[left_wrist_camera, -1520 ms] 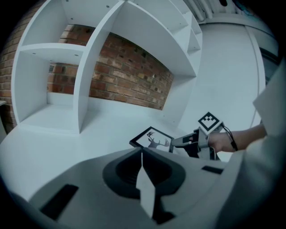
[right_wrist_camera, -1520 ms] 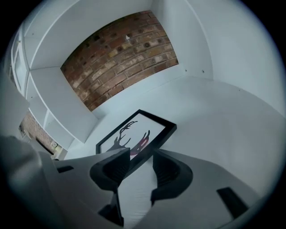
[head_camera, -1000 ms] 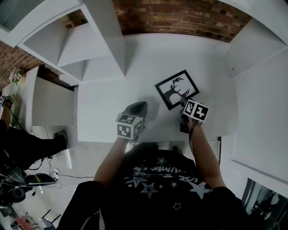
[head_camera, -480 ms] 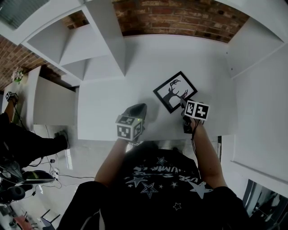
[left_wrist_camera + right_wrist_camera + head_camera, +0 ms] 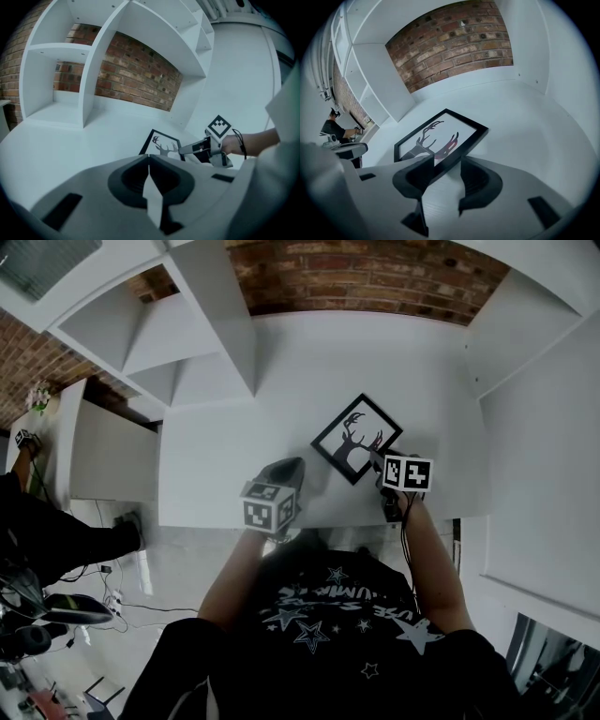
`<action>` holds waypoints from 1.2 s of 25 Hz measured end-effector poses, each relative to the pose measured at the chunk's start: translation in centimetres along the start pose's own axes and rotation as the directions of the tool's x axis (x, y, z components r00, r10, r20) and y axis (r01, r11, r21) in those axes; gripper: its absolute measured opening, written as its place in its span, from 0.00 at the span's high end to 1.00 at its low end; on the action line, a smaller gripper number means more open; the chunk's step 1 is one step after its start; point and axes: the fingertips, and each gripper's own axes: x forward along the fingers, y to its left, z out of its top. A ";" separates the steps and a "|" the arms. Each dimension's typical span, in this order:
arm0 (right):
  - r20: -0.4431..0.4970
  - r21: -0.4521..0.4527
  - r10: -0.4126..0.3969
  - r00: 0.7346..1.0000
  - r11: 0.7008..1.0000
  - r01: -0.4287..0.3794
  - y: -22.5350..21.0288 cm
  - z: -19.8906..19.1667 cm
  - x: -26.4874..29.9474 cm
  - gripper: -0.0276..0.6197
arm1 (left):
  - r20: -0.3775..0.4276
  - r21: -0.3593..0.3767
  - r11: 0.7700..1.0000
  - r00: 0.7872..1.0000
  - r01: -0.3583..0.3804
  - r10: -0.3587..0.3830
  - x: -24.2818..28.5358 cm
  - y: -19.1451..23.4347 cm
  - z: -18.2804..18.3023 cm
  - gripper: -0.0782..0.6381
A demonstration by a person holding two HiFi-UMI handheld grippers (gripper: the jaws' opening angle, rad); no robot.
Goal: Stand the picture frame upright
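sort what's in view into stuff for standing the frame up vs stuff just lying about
For the job: picture frame; right gripper, closed on its edge; white table.
Lying about: left gripper, shut and empty; white shelving; brick wall.

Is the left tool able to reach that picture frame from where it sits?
Probably yes: bare table lies between the left tool and the picture frame, though the right tool grips its near edge.

White tabletop [image 5: 234, 427], black picture frame [image 5: 354, 439] with deer print on it, near its front edge.
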 end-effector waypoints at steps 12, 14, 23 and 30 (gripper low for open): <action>-0.072 -0.119 0.119 0.990 0.985 -0.126 0.5 -2.0 -1.6 0.74 | -0.007 -0.018 0.999 0.999 -0.035 0.035 -1.0 -2.2 -1.8 0.87; -0.067 -0.118 0.120 0.990 0.985 -0.127 0.5 -1.9 -1.6 0.74 | -0.005 -0.023 0.999 0.999 -0.043 0.043 -1.3 -2.6 -2.0 0.87; -0.045 0.043 0.089 0.995 0.995 -0.087 1.4 -2.6 -1.8 0.68 | 0.015 -0.045 0.997 0.998 -0.067 0.068 -2.4 -3.2 -2.8 0.87; -0.049 0.095 0.057 0.997 0.994 -0.052 3.1 -3.5 -1.7 0.56 | 0.023 -0.056 0.994 0.996 -0.089 0.091 -3.6 -2.6 -3.5 0.87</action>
